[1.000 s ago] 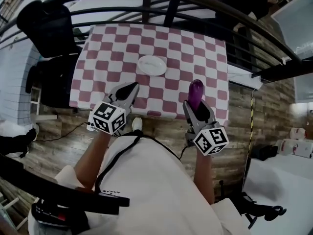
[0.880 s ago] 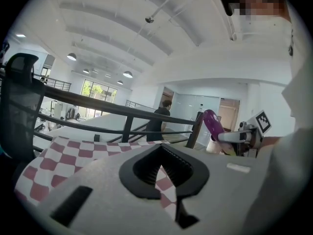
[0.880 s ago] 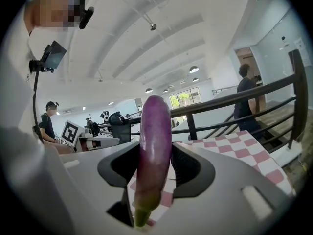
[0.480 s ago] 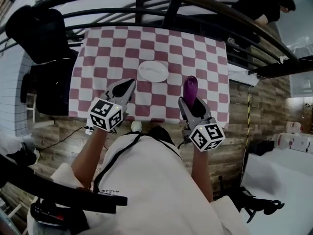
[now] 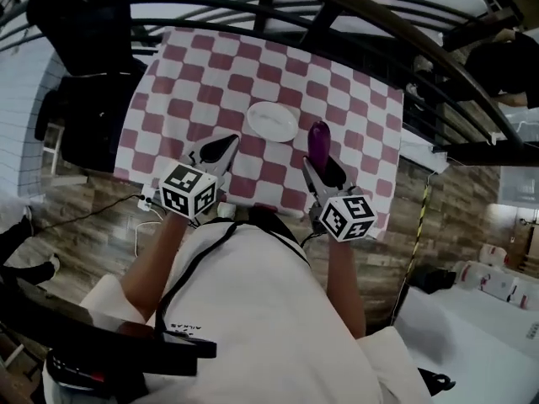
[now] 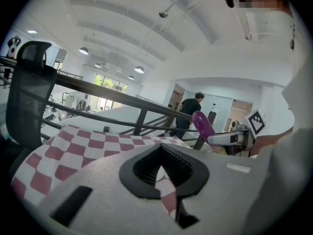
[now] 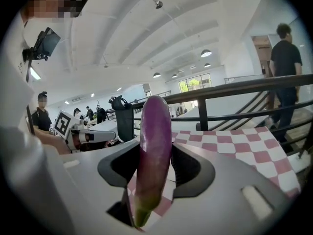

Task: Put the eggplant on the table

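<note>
Over the last second both grippers had come forward from the near edge of the surface, out over its red-and-white checked cloth. Nearest, the right gripper was clamped on the long, glossy purple eggplant. Its jaws pressed the lower half from both sides, and the rounded end jutted up and forward, held clear of the cloth. The left gripper hovered alongside, its jaws closed together with nothing between them. Just beyond the two lay an oval white plate, with the eggplant's tip just to its right. Farther off, a dark metal railing ran behind the surface. A black mesh chair stood by its far left corner.
</note>
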`<state>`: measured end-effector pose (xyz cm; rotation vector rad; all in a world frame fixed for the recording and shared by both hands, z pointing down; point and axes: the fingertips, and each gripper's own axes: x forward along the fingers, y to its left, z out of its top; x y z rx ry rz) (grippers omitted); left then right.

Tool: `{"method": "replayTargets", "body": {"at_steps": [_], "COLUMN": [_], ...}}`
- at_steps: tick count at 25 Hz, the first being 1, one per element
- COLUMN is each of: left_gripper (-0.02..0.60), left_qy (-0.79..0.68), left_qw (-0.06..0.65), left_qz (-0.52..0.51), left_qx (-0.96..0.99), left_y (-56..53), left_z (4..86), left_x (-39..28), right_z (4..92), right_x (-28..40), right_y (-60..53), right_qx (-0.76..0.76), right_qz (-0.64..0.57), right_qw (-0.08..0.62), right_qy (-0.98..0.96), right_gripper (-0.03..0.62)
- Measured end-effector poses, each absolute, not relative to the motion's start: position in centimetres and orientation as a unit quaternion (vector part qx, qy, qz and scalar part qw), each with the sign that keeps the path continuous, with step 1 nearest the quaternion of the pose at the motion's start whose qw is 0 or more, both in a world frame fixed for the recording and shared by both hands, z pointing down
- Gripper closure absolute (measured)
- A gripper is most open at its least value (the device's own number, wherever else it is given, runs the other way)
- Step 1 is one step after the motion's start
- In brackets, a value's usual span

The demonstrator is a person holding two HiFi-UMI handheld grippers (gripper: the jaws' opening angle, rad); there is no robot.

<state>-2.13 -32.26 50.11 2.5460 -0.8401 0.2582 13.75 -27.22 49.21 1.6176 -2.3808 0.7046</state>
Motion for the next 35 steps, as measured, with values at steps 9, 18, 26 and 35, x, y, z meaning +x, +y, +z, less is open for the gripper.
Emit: {"method": "replayTargets", "body": {"at_steps": [9,18,26,35], "left_gripper": [0.577,0.577,0.577,0.577], "left_qy": [-0.355,-0.376,-0.391,-0.416], "left_qw": [0.24,0.244,0.256,0.265], "left_qz": [0.104,0.144,0.17,0.172], "left_qx": [0.898,0.882,0.868,0.853], "left_y": [-32.7,-33.7,-34.4,-35.3], "left_z": [52.6,55.0,57.1,58.1], "left_x": [0.6,2.9,3.3,3.2], "right_z": [52.9,61.3,66.6,70.3], "right_x": [13.9,13.7,13.8,13.7], "right_y": [-31.9,-36.0,-38.1,-39.8], "right_qx": [0.466,0.385,0.322,0.279], "right_qz": [0.229,0.214,0.181,0.161], "right_qw": [0.144,0.274,0.37,0.437], "right_qy": [-0.842,-0.855,-0.853,-0.84], "right_gripper": [0.391,0.391,0.391,0.391]}}
